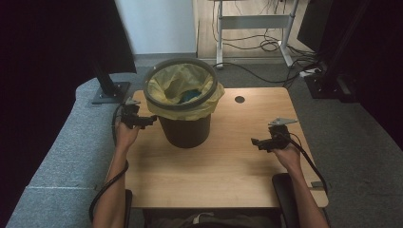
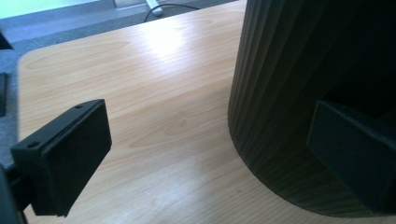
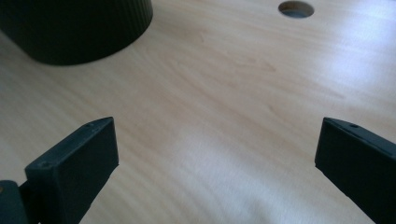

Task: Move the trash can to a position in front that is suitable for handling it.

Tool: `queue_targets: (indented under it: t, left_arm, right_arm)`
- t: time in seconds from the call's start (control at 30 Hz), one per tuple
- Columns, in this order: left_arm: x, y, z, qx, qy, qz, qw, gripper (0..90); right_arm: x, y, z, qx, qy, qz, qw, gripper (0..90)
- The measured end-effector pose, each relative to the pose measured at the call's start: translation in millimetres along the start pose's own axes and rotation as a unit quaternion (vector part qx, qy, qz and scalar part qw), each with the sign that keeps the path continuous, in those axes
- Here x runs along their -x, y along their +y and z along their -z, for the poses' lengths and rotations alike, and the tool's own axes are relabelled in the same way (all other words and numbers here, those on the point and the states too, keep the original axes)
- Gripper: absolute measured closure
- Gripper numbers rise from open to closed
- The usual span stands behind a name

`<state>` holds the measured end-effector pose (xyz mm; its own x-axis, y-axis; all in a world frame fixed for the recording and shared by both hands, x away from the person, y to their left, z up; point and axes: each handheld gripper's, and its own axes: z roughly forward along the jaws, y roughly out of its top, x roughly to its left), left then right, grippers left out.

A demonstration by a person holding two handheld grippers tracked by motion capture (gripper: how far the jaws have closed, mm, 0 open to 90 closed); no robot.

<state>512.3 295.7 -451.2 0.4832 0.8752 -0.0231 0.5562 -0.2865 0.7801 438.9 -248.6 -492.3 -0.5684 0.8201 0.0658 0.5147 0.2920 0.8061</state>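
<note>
The bin (image 1: 185, 121) with its yellow bag (image 1: 183, 85) stands at the table's (image 1: 223, 166) twelve o'clock. The left gripper (image 1: 151, 120), jaws apart, sits at its nine o'clock; the right gripper (image 1: 254, 142), also apart, waits at four. Approach level, gripping the bag's rim squarely.

My surface (image 1: 223, 161) is a pale wood top with rounded corners, its grain running side to side. A round cable hole (image 1: 239, 99) is cut through it near the far edge, right of the middle. One thing stands on it: a dark ribbed bin (image 1: 186, 128), upright, set toward the far left part, lined with a yellow bag (image 1: 161, 90) folded over its rim. The bin's base rests flat on the wood. The surface stands on grey carpet (image 1: 62, 156).
</note>
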Motion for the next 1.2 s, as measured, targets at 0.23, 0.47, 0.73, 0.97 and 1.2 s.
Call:
queue_targets:
  t: [0.23, 0.47, 0.73, 0.97, 1.2]
  left_arm:
    - [22.2, 6.0, -8.0, 0.001, -0.023, -0.023, 0.9995, 0.0]
    - [16.8, 22.9, -11.6, 0.011, -0.001, 0.006, 0.9999, 0.0]
    - [18.3, 33.2, -17.3, 0.014, -0.016, 0.002, 0.9998, 0.0]
    - [42.9, 36.4, -25.3, 0.015, -0.049, -0.022, 0.9985, 0.0]
    - [67.6, 40.1, -34.8, 0.014, -0.074, -0.039, 0.9964, 0.0]
  right_arm:
    - [0.4, 20.3, -18.1, 0.008, -0.006, 0.0, 0.9999, 0.0]
    - [-4.6, 38.7, -37.2, 0.011, -0.007, -0.002, 0.9999, 0.0]
    - [-6.2, 57.6, -54.0, 0.014, -0.013, 0.002, 0.9998, 0.0]
    - [0.7, 69.1, -61.5, 0.029, -0.023, -0.015, 0.9992, 0.0]
    - [8.9, 70.5, -62.7, 0.041, -0.029, -0.037, 0.9981, 0.0]
